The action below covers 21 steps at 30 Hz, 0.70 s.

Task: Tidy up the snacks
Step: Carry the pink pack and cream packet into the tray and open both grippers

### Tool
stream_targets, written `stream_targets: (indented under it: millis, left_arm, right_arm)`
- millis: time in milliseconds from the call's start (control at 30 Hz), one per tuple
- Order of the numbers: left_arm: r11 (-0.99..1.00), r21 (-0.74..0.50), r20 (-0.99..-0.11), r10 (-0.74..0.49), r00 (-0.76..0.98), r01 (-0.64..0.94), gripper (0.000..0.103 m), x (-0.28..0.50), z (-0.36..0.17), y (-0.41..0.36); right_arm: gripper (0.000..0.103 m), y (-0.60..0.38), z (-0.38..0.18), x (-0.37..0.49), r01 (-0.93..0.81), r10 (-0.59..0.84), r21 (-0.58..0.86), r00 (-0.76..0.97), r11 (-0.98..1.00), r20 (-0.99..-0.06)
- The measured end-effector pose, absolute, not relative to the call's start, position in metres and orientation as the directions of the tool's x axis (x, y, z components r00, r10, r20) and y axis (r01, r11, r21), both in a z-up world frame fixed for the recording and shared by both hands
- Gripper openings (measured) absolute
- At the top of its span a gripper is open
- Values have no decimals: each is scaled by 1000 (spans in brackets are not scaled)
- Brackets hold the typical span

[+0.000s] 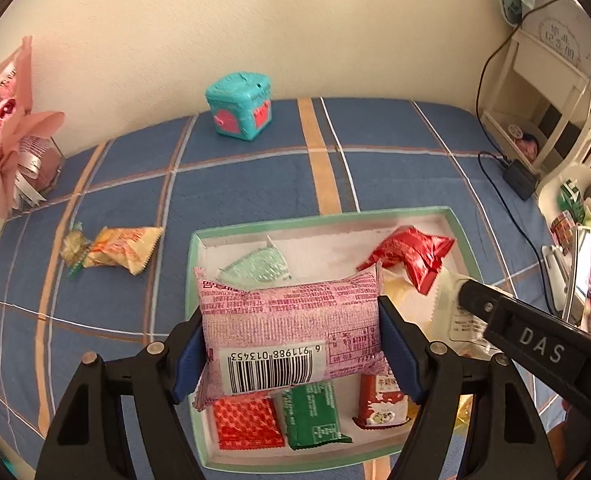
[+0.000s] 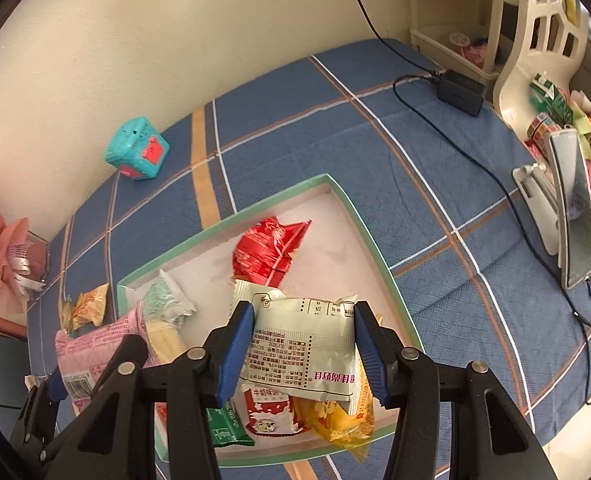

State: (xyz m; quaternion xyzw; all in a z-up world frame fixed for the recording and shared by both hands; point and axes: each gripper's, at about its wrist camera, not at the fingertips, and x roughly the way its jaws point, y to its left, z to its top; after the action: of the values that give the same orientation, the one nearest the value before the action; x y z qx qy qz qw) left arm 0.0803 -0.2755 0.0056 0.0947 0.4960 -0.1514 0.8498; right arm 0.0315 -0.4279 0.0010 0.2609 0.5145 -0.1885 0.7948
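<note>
My left gripper (image 1: 291, 344) is shut on a pink snack packet (image 1: 287, 332) with a barcode, held over the green-rimmed white tray (image 1: 319, 220). My right gripper (image 2: 301, 354) is shut on a white snack packet (image 2: 303, 348), held over the same tray (image 2: 375, 256). In the tray lie a red packet (image 1: 411, 256), a pale green packet (image 1: 255, 266), a red square packet (image 1: 247, 422), a dark green packet (image 1: 315, 414) and a red-and-white milk packet (image 1: 379, 404). A yellow packet (image 2: 335, 420) lies under the white one. An orange packet (image 1: 119, 250) lies on the cloth left of the tray.
A blue plaid cloth (image 1: 255, 176) covers the table. A teal cube toy (image 1: 239, 106) stands by the wall. A pink bouquet (image 1: 3, 132) is at far left. A black charger with cable (image 2: 459, 92), a phone on a stand (image 2: 571, 208) and a cluttered basket (image 2: 555, 112) are at right.
</note>
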Motion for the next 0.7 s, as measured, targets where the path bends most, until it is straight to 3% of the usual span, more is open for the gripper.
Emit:
stream_targets:
  millis: [600,700]
  left_arm:
    - [918,42,-905,-132,405,393,79,72,-10,-294]
    - [922,40,-906,-130,403,386,79,74,-10,-290]
  right_arm:
    - [55,-416,-5,39,557,-35,189,366,809,-930]
    - [63,-416,-4,38,563,-49,173,358,808,-932]
